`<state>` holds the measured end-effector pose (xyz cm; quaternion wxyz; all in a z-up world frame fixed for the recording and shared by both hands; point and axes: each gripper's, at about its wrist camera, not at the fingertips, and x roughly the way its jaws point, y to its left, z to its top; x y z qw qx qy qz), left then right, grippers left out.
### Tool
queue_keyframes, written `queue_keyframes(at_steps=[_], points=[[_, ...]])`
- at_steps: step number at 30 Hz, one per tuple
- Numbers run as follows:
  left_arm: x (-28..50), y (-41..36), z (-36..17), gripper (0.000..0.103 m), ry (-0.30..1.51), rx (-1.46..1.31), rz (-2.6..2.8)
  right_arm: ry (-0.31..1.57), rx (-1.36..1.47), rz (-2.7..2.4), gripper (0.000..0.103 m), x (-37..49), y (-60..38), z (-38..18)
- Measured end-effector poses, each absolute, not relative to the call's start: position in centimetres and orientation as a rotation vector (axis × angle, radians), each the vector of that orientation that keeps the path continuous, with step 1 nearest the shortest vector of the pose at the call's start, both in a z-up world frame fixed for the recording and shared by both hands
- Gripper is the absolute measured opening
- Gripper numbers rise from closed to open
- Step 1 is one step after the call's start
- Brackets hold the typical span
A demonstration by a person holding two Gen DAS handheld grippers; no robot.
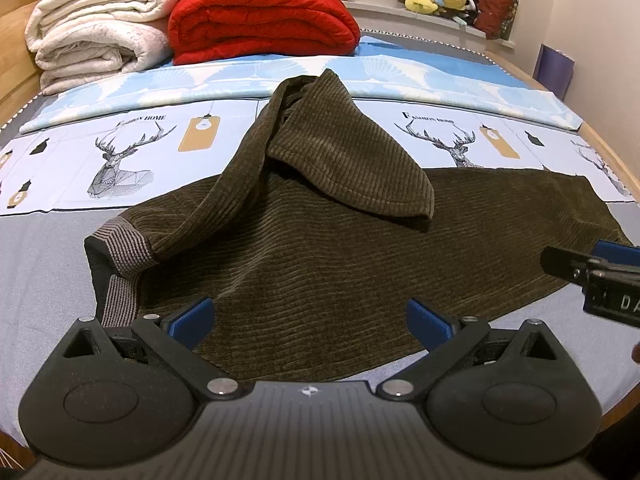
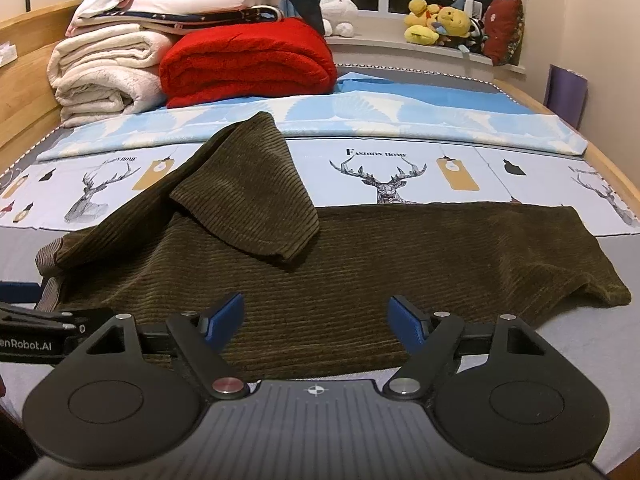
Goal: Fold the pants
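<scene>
Dark olive corduroy pants (image 1: 320, 264) lie across the bed, waistband with striped grey trim (image 1: 120, 248) at the left, one leg end at the right (image 2: 600, 280). The other leg (image 1: 352, 160) is bunched and flipped back over the middle; it shows in the right wrist view too (image 2: 248, 196). My left gripper (image 1: 310, 322) is open and empty, just above the pants' near edge. My right gripper (image 2: 316, 324) is open and empty, also over the near edge, to the right of the left one. Each gripper's side shows in the other's view (image 1: 600, 276) (image 2: 40, 328).
Folded white blankets (image 1: 96, 36) and a red blanket (image 1: 260, 20) are stacked at the head of the bed. A blue patterned sheet (image 1: 440, 76) lies behind the pants. Plush toys (image 2: 440, 20) sit on the window ledge. A wooden bed frame (image 2: 24, 80) borders the left side.
</scene>
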<state>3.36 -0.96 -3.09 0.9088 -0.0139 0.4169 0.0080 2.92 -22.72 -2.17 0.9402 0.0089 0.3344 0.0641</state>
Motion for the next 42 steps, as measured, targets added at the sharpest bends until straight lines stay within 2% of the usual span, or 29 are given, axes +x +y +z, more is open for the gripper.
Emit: queue_keyframes(at_steps=[2, 3, 4, 5, 6, 7, 9, 11, 17, 19, 21, 23, 25, 27, 31, 33, 40, 42], points=[[3.3, -1.0, -3.1, 0.096, 0.854, -0.023, 0.005, 0.681, 0.029, 0.125, 0.08, 3.0, -23.0, -2.1], [3.3, -1.0, -2.9, 0.089, 0.847, -0.019, 0.001, 0.679, 0.037, 0.123, 0.079, 3.1, -23.2, -2.1], [3.3, -1.0, -2.7, 0.082, 0.84, -0.018, -0.002, 0.679, 0.046, 0.12, 0.073, 3.1, -23.4, -2.0], [3.3, -0.9, -2.5, 0.067, 0.83, -0.017, -0.005, 0.68, 0.056, 0.117, 0.069, 3.2, -23.6, -1.9], [3.2, -0.7, -2.2, 0.05, 0.82, -0.019, -0.009, 0.672, 0.071, 0.117, 0.059, 3.2, -23.9, -1.5], [3.1, -0.6, -1.9, 0.043, 0.81, -0.019, -0.011, 0.658, 0.083, 0.116, 0.054, 3.2, -24.2, -1.2], [3.0, 0.2, -1.2, 0.023, 0.81, -0.028, -0.027, 0.612, 0.098, 0.104, 0.046, 2.9, -24.9, -0.3], [3.1, 1.5, -0.3, 0.017, 0.818, -0.044, -0.056, 0.564, 0.117, 0.089, 0.041, 2.6, -26.1, 0.6], [5.4, 9.3, 1.3, 0.017, 0.846, -0.007, -0.06, 0.528, 0.189, 0.019, 0.043, 3.9, -33.3, 1.1], [6.3, 12.7, 0.1, 0.017, 0.886, -0.021, -0.024, 0.561, 0.218, -0.041, 0.053, 5.4, -36.5, 0.1], [6.9, 16.2, -2.6, 0.017, 0.925, -0.094, 0.059, 0.632, 0.258, -0.124, 0.055, 7.0, -40.0, -1.8], [8.0, 19.5, -5.7, 0.018, 1.053, -0.231, 0.137, 0.699, 0.295, -0.188, 0.055, 8.5, -43.2, -3.9], [8.9, 21.3, -7.3, 0.029, 1.119, -0.292, 0.144, 0.764, 0.327, -0.239, 0.058, 9.6, -45.4, -5.9], [9.7, 21.9, -8.4, 0.052, 1.165, -0.285, 0.152, 0.834, 0.378, -0.271, 0.063, 10.5, -47.2, -8.1], [11.3, 22.0, -9.3, 0.068, 1.202, -0.313, 0.117, 0.908, 0.479, -0.28, 0.065, 12.3, -49.0, -10.8], [12.1, 21.7, -9.6, 0.08, 1.216, -0.302, 0.102, 0.922, 0.495, -0.277, 0.068, 13.2, -49.0, -11.5], [13.9, 19.9, -12.1, 0.079, 1.286, -0.172, 0.108, 0.942, 0.52, -0.305, 0.068, 16.0, -49.5, -13.3], [14.0, 19.6, -12.3, 0.074, 1.281, -0.162, 0.101, 0.924, 0.53, -0.326, 0.065, 16.3, -49.8, -13.1]])
